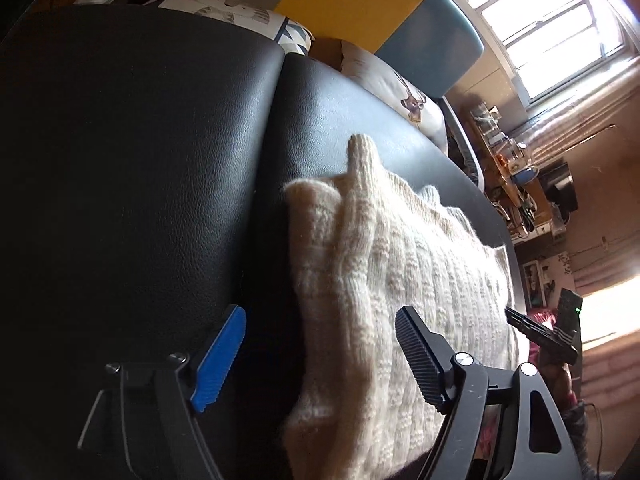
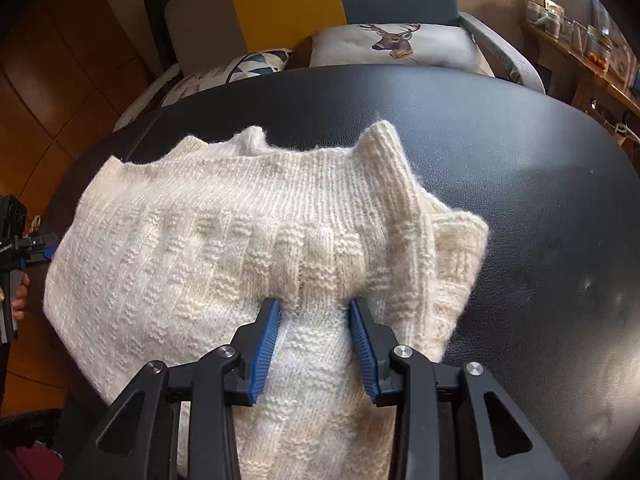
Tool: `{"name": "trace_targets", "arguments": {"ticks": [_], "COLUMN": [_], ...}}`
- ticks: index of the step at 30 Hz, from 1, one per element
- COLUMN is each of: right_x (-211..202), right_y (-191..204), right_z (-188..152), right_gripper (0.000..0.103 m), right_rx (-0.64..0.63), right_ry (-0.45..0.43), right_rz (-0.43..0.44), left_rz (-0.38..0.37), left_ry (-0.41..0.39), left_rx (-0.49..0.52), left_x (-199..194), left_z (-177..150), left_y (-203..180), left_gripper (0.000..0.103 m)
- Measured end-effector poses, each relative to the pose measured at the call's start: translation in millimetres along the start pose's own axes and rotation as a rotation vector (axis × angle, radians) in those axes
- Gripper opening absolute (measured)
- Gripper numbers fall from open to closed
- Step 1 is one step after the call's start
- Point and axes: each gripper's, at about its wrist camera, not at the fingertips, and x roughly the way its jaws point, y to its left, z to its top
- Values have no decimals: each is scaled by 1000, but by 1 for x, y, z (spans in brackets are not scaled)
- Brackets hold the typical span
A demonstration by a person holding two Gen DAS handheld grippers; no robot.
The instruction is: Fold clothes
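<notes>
A cream knitted sweater (image 2: pixel 200 220) lies folded over on a black leather surface (image 2: pixel 540 200). My right gripper (image 2: pixel 316 302) is shut on a bunched ridge of the knit near its front right part, both blue pads pressing in. In the left wrist view the sweater (image 1: pixel 400 260) spreads across the right half, a sleeve end sticking up at the back. My left gripper (image 1: pixel 320 314) stands open wide over the sweater's edge, its pads clear of the knit. In the right wrist view it shows at the far left (image 2: pixel 24 240), held by a hand (image 2: pixel 18 296).
A deer-print cushion (image 2: pixel 394 40) and a patterned cushion (image 2: pixel 248 64) lie behind the leather surface, against a yellow and blue seat back (image 2: pixel 288 0). A cluttered wooden shelf (image 2: pixel 580 40) runs along the right. Wooden floor (image 2: pixel 48 100) shows at the left.
</notes>
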Motion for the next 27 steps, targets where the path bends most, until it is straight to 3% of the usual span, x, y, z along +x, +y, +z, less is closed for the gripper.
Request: {"name": "trace_targets", "arguments": {"ticks": [7, 10, 14, 22, 23, 25, 26, 27], "right_x": [-3, -4, -2, -1, -1, 0, 1, 2], "right_y": [-4, -2, 1, 4, 5, 6, 7, 7], "right_z": [-6, -6, -4, -3, -2, 2, 4, 6], "right_gripper": [36, 37, 38, 38, 38, 38, 38, 38], "right_rx": [39, 37, 32, 15, 6, -6, -11, -19], "right_ry": [-52, -54, -48, -36, -26, 3, 23, 39], "right_rz": [13, 1, -13, -37, -39, -45, -46, -49], "left_rz": [-34, -8, -59, -97, -100, -107, -110, -108], "left_ry": [27, 59, 93, 12, 10, 6, 4, 2], "left_rx": [-5, 32, 51, 163, 151, 128, 119, 122], "left_x": [6, 16, 28, 31, 32, 35, 36, 38], "left_z": [12, 17, 18, 15, 15, 15, 14, 14], "left_y": [3, 1, 0, -19, -19, -17, -17, -20], "left_gripper": [83, 83, 83, 79, 73, 35, 23, 22]}}
